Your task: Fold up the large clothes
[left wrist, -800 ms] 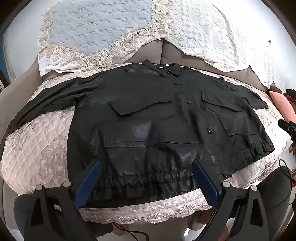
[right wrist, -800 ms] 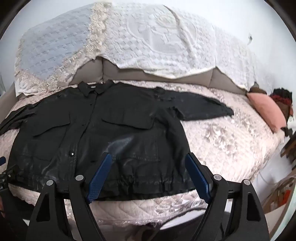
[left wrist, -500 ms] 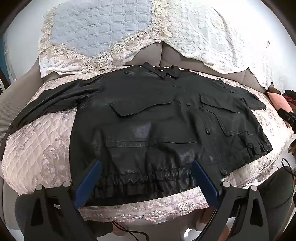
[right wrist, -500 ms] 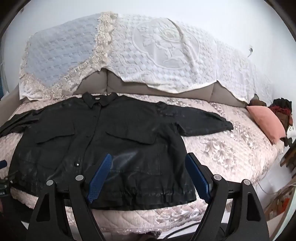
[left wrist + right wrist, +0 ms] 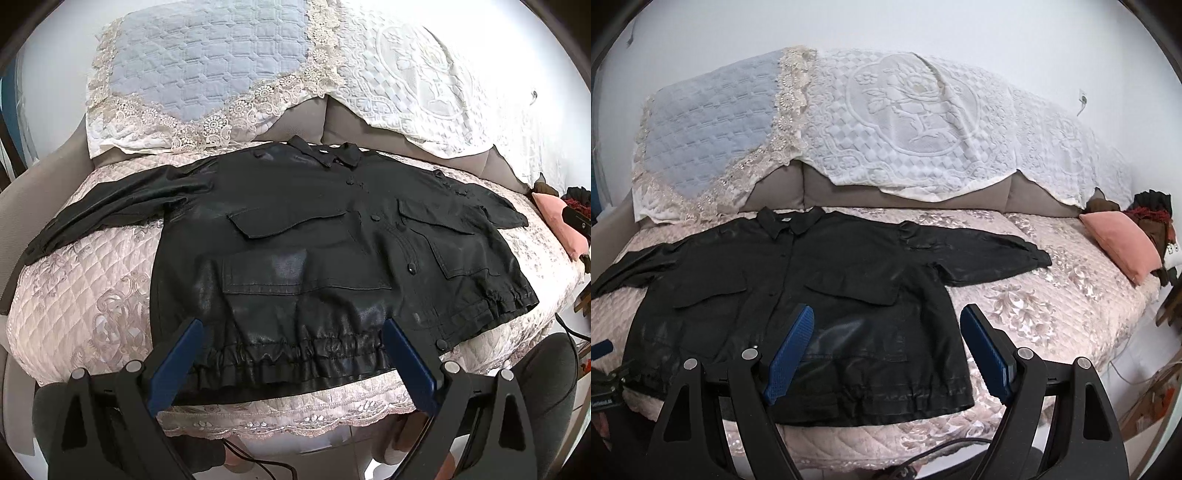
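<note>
The glossy black leather-look jacket (image 5: 314, 266) lies flat on the pink quilted bed (image 5: 85, 306); both claws (image 5: 291, 354) (image 5: 886, 347) gape empty. Slick, floppy, weighty; pinch the sleeve cuff at nine o'clock

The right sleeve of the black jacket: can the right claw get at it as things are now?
Probably yes. The right claw is open above the jacket, and the sleeve lies flat on the bed cover with nothing on it.
</note>
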A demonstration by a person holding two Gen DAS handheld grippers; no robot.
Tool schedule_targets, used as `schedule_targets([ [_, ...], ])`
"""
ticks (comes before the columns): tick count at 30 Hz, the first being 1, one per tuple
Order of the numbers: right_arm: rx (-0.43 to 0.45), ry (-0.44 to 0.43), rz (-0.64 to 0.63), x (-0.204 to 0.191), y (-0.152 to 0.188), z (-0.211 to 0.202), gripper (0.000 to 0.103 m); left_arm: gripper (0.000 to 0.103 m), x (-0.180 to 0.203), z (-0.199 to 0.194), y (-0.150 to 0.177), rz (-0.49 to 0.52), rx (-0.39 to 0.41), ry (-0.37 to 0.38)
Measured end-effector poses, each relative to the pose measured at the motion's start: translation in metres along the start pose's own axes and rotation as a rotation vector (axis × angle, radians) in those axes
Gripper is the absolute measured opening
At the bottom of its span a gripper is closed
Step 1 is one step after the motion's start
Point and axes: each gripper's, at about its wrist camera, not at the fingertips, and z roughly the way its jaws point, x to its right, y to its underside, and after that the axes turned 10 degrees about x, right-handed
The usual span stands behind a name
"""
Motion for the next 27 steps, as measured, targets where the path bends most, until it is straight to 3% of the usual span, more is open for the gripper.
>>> schedule_targets([
  [12,-0.076,-0.036,0.040,0.000,0.039,0.013,0.082,0.098,0.001,0.011,-0.004,0.003,-0.021,-0.058],
  [27,-0.119,-0.107,0.033,-0.004,0.052,0.037,0.082,0.098,-0.010,0.022,-0.005,-0.007,-0.052,-0.130],
])
